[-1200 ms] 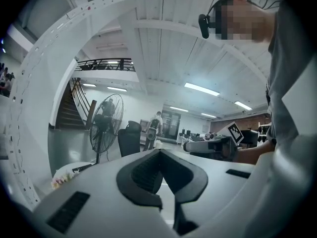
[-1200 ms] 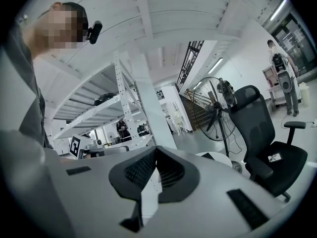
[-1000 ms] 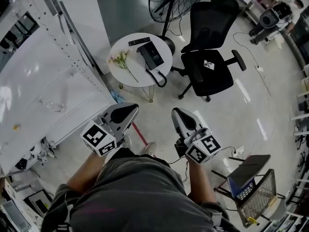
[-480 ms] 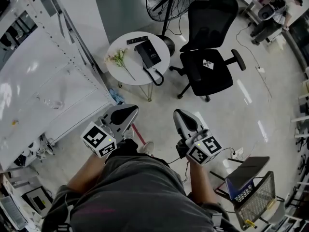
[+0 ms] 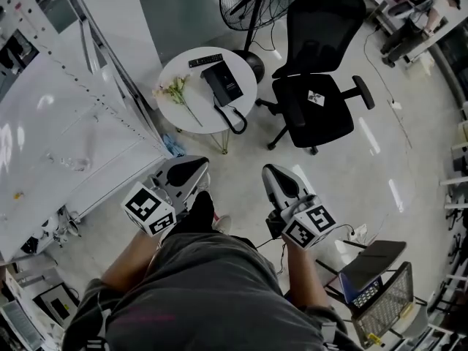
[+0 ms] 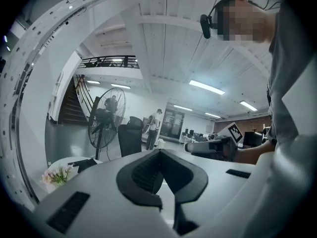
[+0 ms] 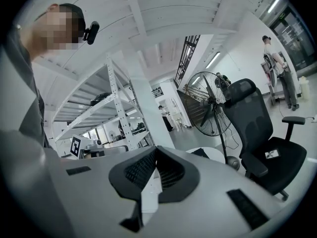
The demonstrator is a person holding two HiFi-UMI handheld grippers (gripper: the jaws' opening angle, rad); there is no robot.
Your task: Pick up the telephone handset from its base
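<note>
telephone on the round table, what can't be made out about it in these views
Head view: telephone is too small and dark; its parts cannot be told apart.
Left gripper view: only its dark edge shows; the left gripper hides the rest.
Right gripper view: likewise, behind the right gripper.

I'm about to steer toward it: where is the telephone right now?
Head view, top centre: the telephone sits on the round white table, right of the flowers, just below the remote, with the black office chair to its right.
</note>
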